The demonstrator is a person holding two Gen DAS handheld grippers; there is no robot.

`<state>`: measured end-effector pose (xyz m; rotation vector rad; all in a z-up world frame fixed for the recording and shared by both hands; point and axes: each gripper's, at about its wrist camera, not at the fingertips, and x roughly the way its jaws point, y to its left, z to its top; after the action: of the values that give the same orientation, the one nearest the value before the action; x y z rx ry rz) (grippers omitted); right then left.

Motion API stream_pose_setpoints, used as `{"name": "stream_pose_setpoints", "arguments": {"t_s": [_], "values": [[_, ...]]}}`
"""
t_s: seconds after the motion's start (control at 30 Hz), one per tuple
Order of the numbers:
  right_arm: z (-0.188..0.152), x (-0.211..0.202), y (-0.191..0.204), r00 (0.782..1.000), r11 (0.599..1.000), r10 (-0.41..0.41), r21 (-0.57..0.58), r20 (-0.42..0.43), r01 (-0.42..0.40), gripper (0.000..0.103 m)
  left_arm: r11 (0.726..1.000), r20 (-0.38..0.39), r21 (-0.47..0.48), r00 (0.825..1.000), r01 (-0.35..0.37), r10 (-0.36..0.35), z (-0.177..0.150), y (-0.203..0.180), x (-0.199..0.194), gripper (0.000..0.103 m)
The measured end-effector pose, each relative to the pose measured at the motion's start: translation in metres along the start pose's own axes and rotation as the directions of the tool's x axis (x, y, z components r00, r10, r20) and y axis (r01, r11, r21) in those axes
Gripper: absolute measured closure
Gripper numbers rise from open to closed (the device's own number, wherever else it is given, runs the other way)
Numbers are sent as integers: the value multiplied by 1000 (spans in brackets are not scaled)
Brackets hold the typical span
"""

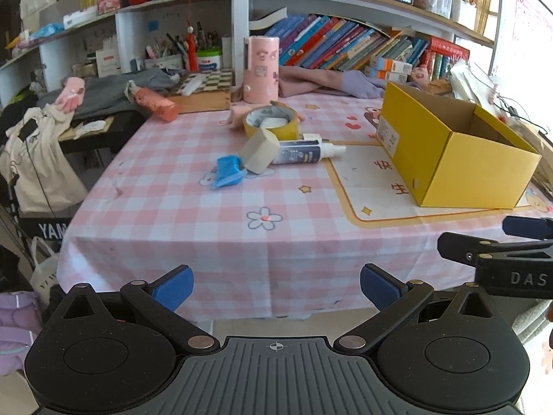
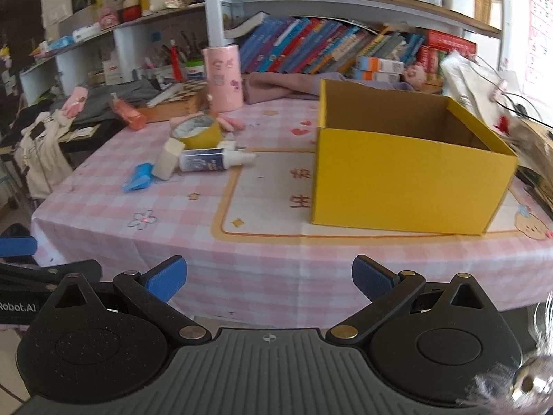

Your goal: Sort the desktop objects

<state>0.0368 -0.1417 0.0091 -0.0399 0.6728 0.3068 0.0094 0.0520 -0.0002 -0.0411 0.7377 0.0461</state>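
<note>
On the pink checked tablecloth point(image 1: 166, 214) lie a yellow tape roll point(image 1: 270, 122), a beige block point(image 1: 260, 150), a white-and-blue bottle point(image 1: 304, 151) on its side and a blue plastic piece point(image 1: 228, 172). The same cluster shows in the right wrist view: tape roll point(image 2: 197, 132), block point(image 2: 169, 157), bottle point(image 2: 214, 159), blue piece point(image 2: 140, 176). An open-topped yellow box point(image 1: 456, 152) point(image 2: 408, 169) stands to their right. My left gripper point(image 1: 276, 287) hangs open before the table's front edge, holding nothing. My right gripper point(image 2: 269, 278) is open too, facing the box.
A pink cylinder point(image 1: 261, 69) stands behind the tape, with a chessboard box point(image 1: 204, 91) and an orange bottle point(image 1: 155, 103) to its left. Bookshelves point(image 1: 345, 45) back the table. Bags point(image 1: 38, 159) and clothes crowd the left side. Cables and papers point(image 2: 518, 110) lie right of the box.
</note>
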Motion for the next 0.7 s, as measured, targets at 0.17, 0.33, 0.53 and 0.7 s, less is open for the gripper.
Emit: {"name": "stream_pose_setpoints", "arguments": {"t_s": [0.17,0.33,0.53,0.7], "values": [[7,9,12,999,999,46,-17,-8,-46,3,999,12,-18,999,-32,32,-1,11,-4,0],[16,21,25,996,996,85,-32,-5,-85,5,997,39,-23,997,-71,72,-1,22,-9,0],[25,31,43,993,990,119,-78,20,-117,8,993,97,-3,988,-118,118,6,27,-10,0],[28,40,52,994,988,104,-116,44,-98,8,989,118,-83,984,-122,131,13,40,-5,0]]}}
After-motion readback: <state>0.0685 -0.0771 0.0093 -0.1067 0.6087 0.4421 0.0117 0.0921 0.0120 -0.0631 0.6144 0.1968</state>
